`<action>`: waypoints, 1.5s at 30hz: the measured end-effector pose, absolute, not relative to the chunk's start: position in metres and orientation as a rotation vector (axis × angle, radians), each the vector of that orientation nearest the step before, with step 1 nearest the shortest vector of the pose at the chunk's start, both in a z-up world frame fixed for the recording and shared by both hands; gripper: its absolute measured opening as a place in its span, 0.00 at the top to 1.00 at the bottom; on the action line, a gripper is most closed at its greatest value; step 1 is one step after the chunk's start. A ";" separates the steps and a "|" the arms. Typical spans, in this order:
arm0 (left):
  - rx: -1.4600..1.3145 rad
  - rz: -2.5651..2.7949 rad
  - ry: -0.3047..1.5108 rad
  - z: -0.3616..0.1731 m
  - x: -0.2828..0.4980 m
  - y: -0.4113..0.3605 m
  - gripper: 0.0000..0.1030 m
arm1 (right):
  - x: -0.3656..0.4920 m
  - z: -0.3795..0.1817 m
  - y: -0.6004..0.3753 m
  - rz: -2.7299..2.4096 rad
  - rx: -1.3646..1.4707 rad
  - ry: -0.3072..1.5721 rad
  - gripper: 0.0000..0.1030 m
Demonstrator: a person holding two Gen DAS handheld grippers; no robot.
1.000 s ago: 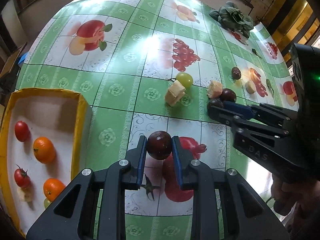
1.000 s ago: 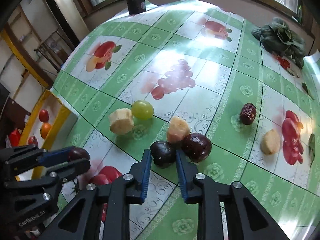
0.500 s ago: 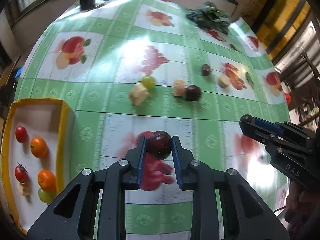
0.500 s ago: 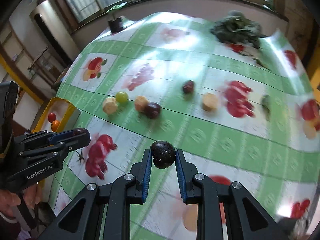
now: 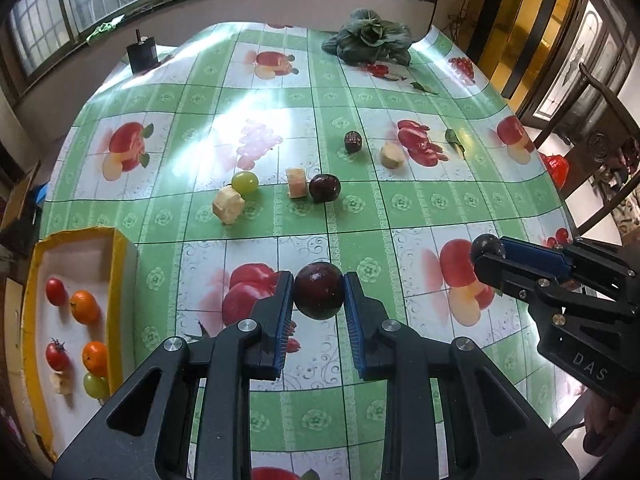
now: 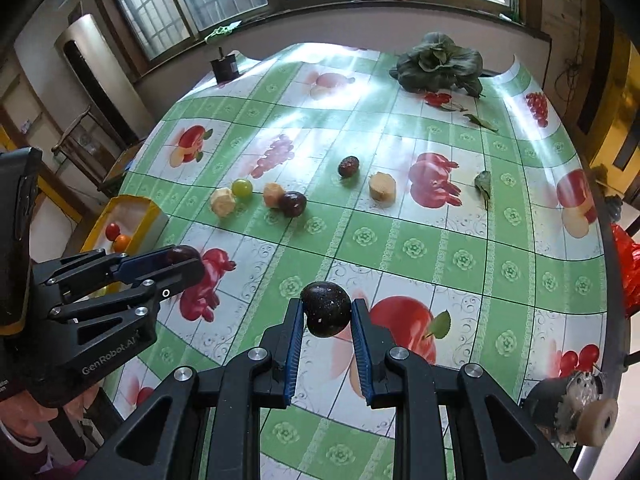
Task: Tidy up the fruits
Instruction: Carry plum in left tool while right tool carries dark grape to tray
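Two dark plums held clear of the tabletop, one in each hand-held gripper

The left hand-held gripper (image 5: 319,295) is clenched on a round, glossy, dark red plum (image 5: 319,296), and the right hand-held gripper (image 6: 326,314) grasps a darker, speckled plum (image 6: 326,314). Both fruits look light, smooth and easily bruised, so gripping across the widest middle seems safest. Compared with a second ago, both have lifted off the green checked tabletop (image 5: 360,216); the yellow-rimmed tray (image 5: 116,276) waits at near left, the view now wider.
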State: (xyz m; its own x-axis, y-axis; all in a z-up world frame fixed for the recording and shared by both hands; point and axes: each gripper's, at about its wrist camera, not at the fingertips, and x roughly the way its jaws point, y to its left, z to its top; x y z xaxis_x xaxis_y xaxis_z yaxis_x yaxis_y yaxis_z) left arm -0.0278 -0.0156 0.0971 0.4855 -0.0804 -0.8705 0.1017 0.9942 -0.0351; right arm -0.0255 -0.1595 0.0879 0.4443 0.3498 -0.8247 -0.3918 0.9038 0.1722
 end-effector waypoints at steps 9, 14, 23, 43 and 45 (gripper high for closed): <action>0.027 -0.064 1.021 0.109 -0.042 -0.006 0.77 | -0.041 0.103 -0.144 0.493 -0.081 0.980 0.77; 0.035 -0.052 1.007 0.113 -0.047 -0.003 0.77 | -0.047 0.106 -0.138 0.501 -0.091 0.975 0.77; 0.046 -0.015 0.981 0.116 -0.053 0.005 0.77 | -0.053 0.107 -0.128 0.526 -0.109 0.976 0.77; -0.027 0.135 0.981 0.116 -0.066 0.076 0.77 | -0.050 0.102 -0.048 0.692 -0.206 0.995 0.77; -0.036 0.148 0.982 0.116 -0.067 0.082 0.77 | -0.051 0.101 -0.041 0.702 -0.217 0.995 0.77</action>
State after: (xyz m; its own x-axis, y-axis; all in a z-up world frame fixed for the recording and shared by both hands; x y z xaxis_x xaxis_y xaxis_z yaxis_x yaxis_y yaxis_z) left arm -0.0673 0.0822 0.1157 0.5459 0.1086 -0.8308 -0.1413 0.9893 0.0365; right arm -0.0505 -0.0408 0.1012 0.3485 0.4418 -0.8267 -0.6314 0.7625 0.1413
